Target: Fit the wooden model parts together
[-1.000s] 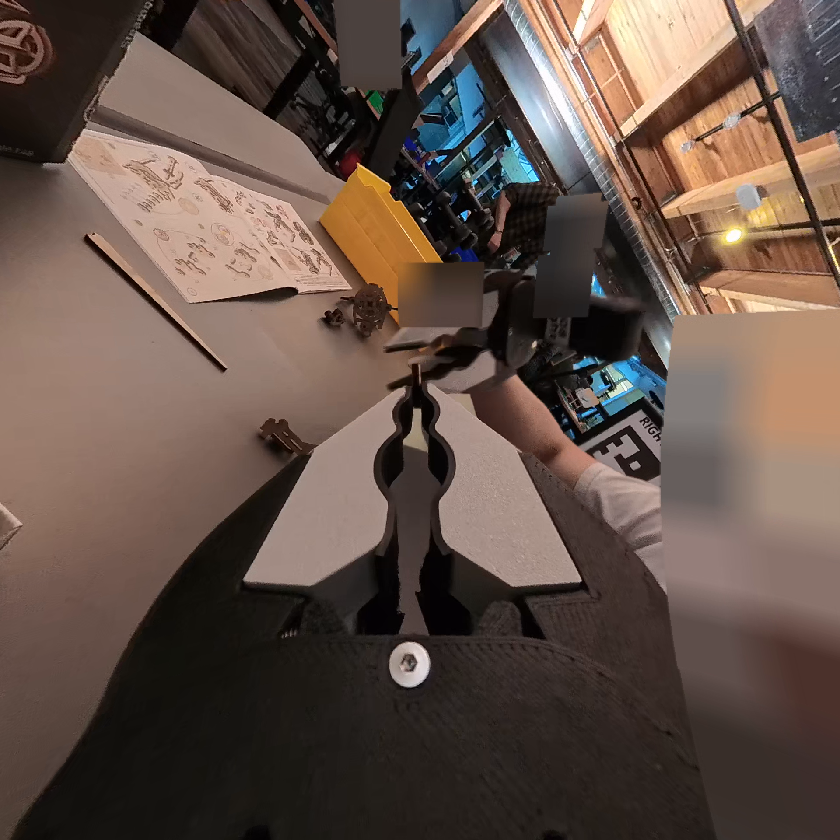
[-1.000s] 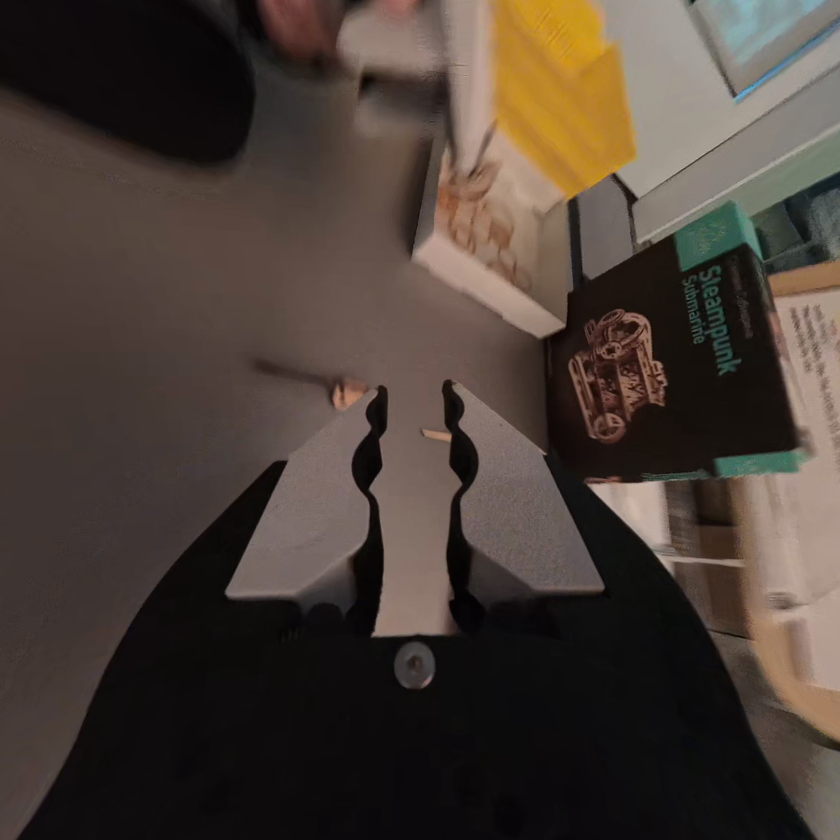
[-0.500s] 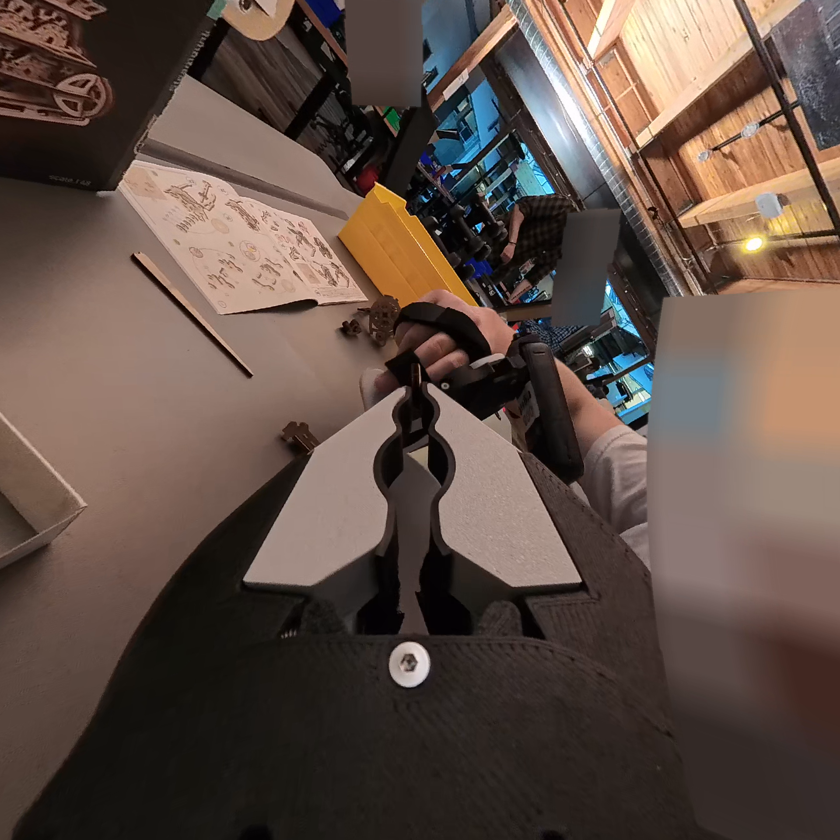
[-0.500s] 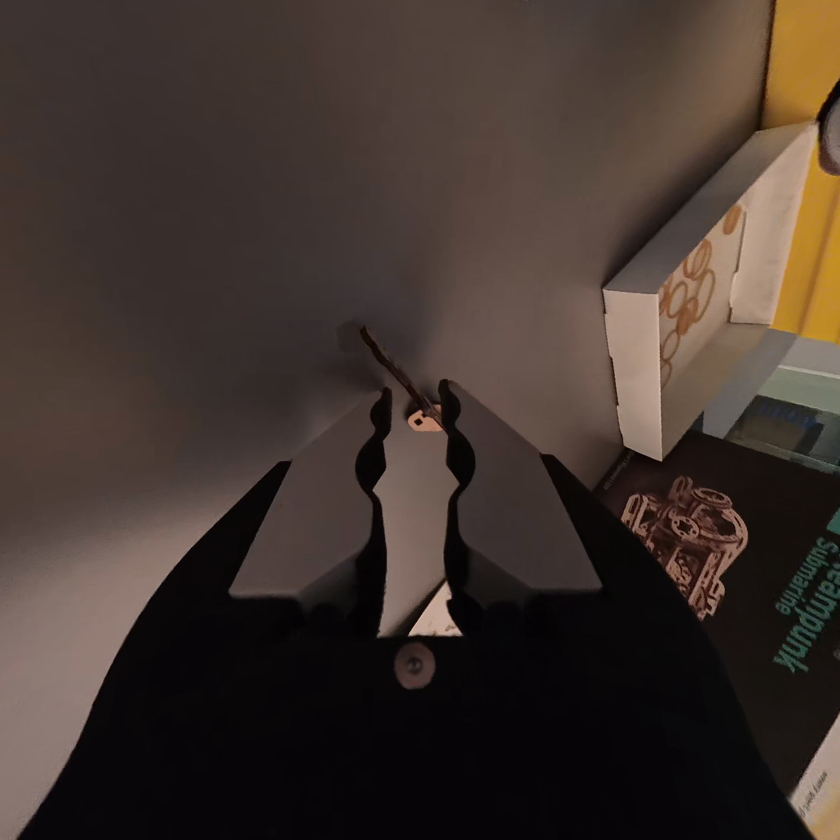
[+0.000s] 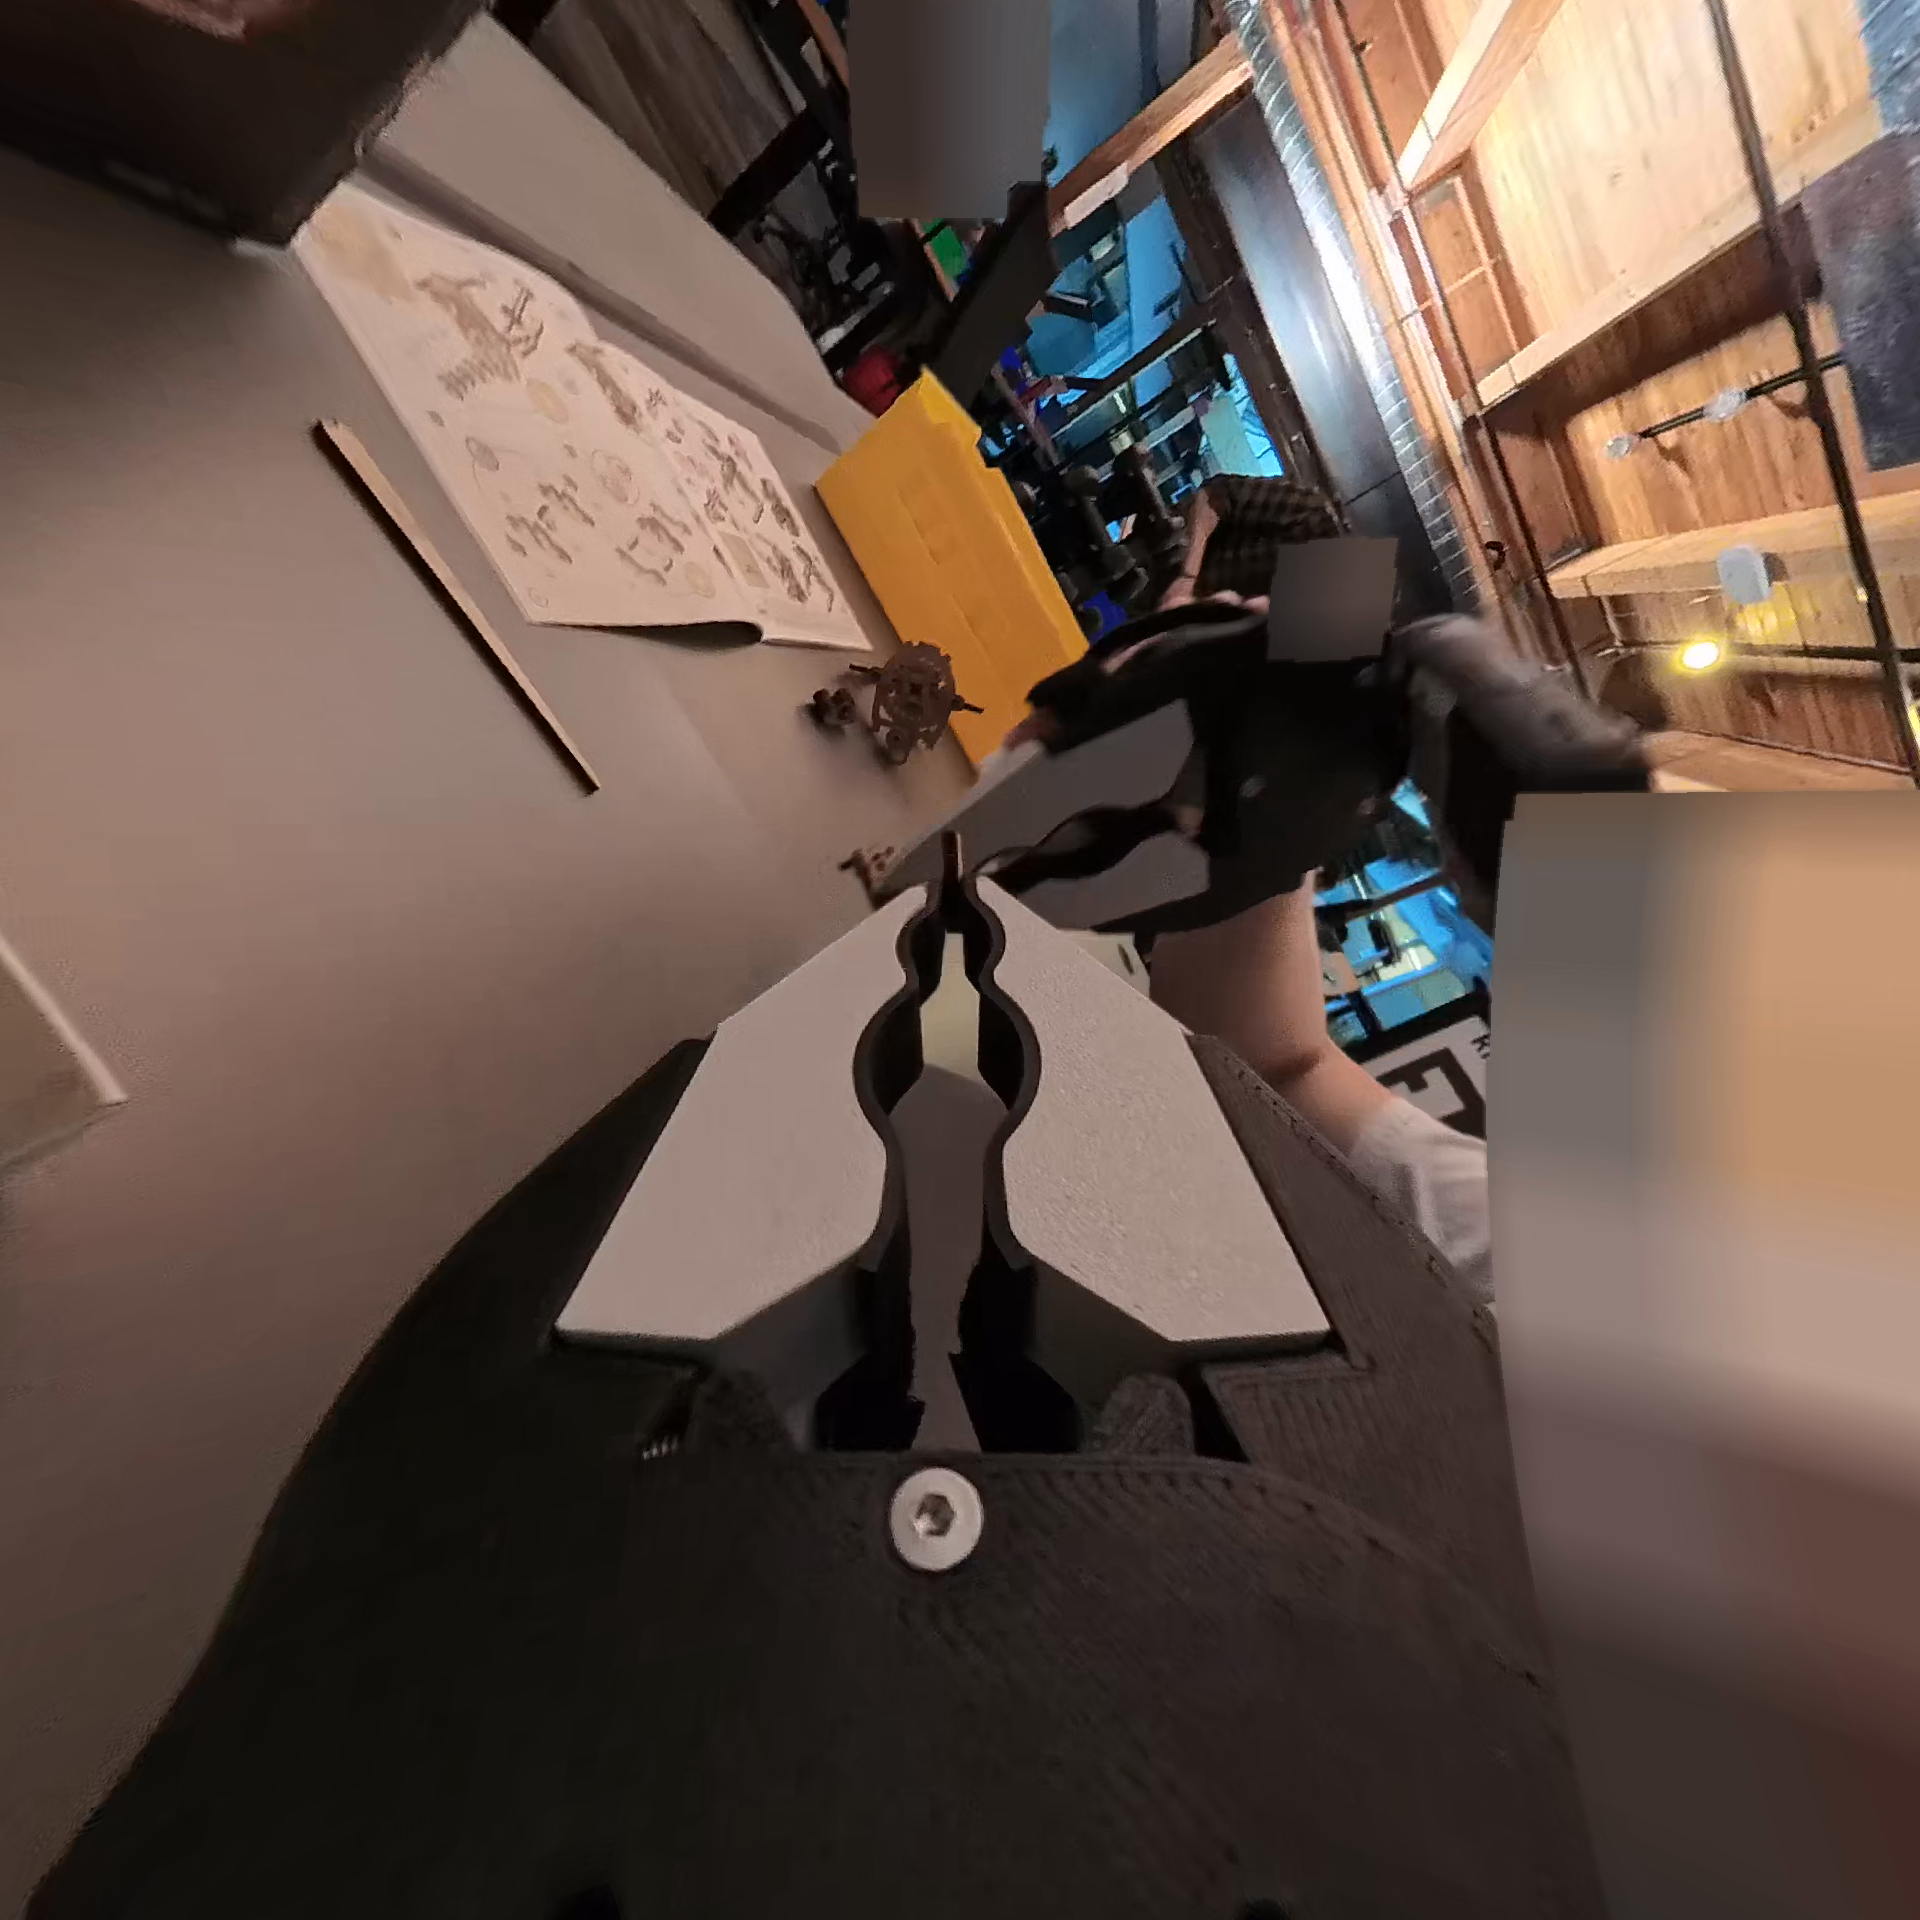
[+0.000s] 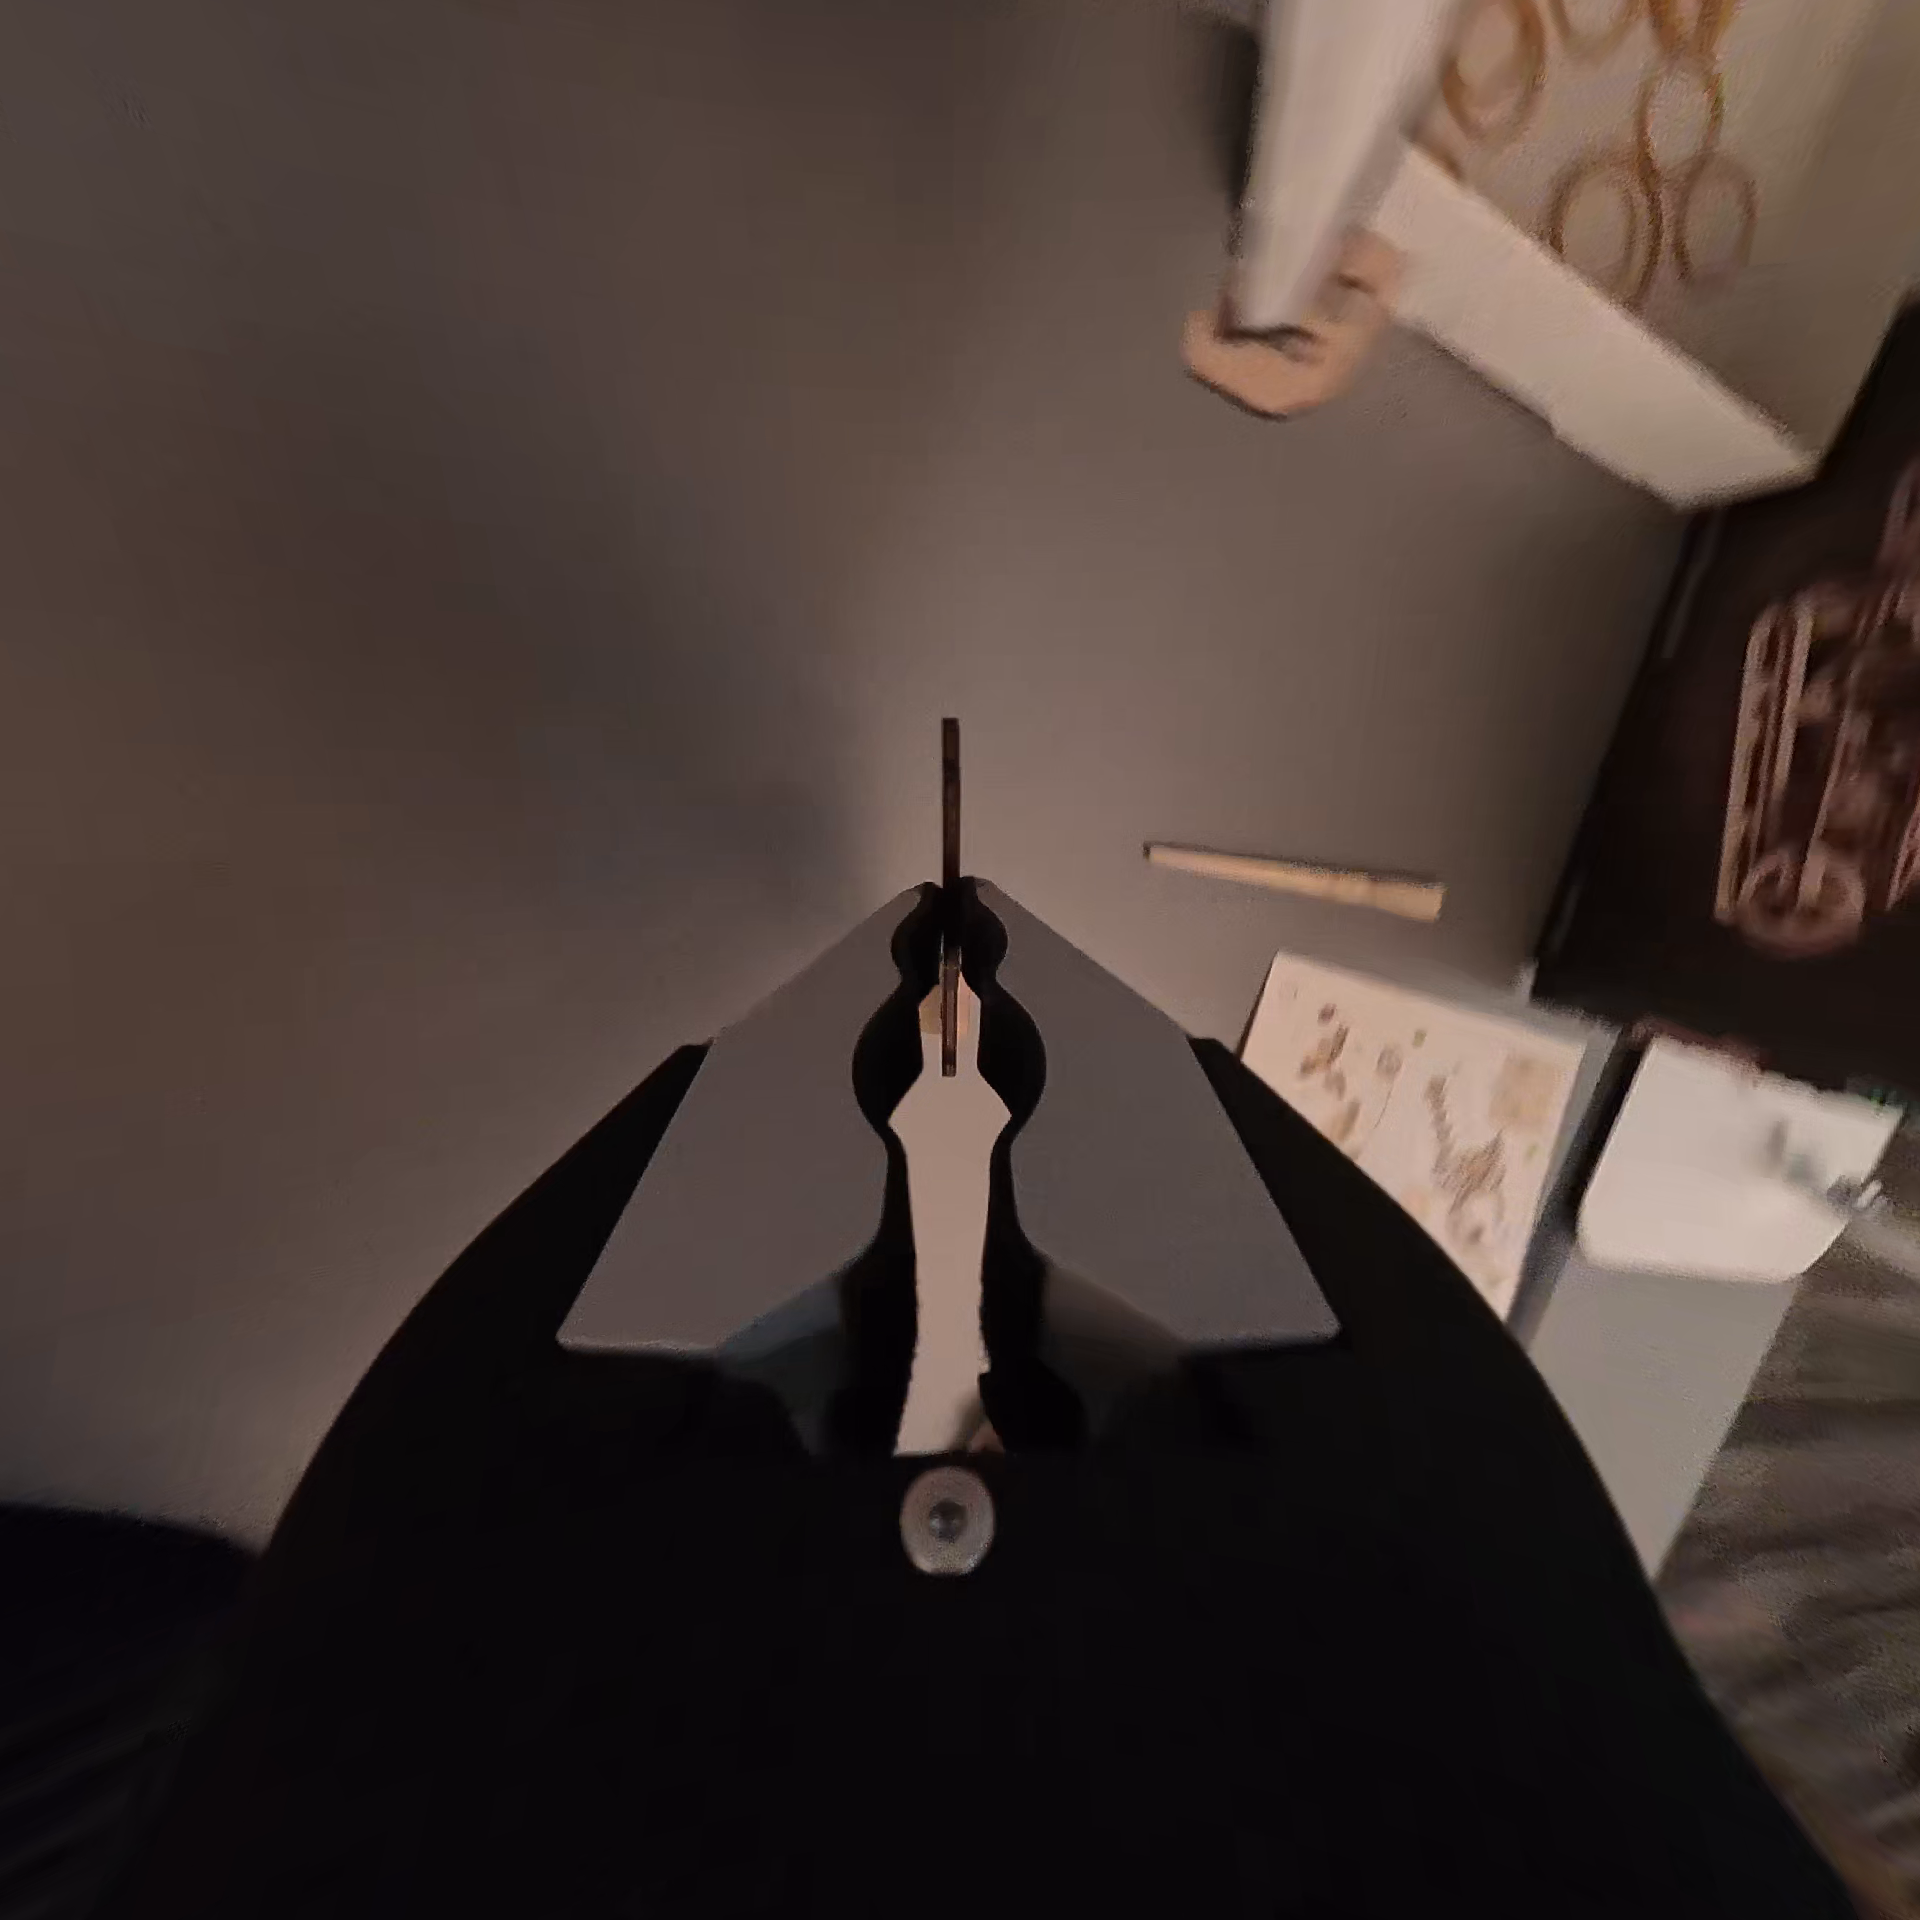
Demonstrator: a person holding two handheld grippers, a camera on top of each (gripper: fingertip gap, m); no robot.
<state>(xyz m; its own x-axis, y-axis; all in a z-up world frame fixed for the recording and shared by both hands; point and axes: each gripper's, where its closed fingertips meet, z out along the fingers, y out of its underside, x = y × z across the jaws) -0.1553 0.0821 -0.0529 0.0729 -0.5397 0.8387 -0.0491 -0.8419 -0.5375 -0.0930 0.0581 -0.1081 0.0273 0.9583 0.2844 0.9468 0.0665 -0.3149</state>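
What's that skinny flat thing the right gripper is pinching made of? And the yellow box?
The thin flat piece shut in the right gripper looks like laser-cut plywood: its edge is dark brown, as if scorched, with a pale face showing between the fingers. The yellow bin looks like smooth moulded plastic, one even bright colour with a slight sheen, though blur leaves that uncertain.

The grey table [image 5: 260, 831] carries an open instruction sheet [image 5: 582, 488] toward its far edge, a thin wooden strip [image 5: 452, 603] beside the sheet, a yellow bin [image 5: 956, 561] at the far corner, and a small wooden assembly [image 5: 909, 696] just before the bin.
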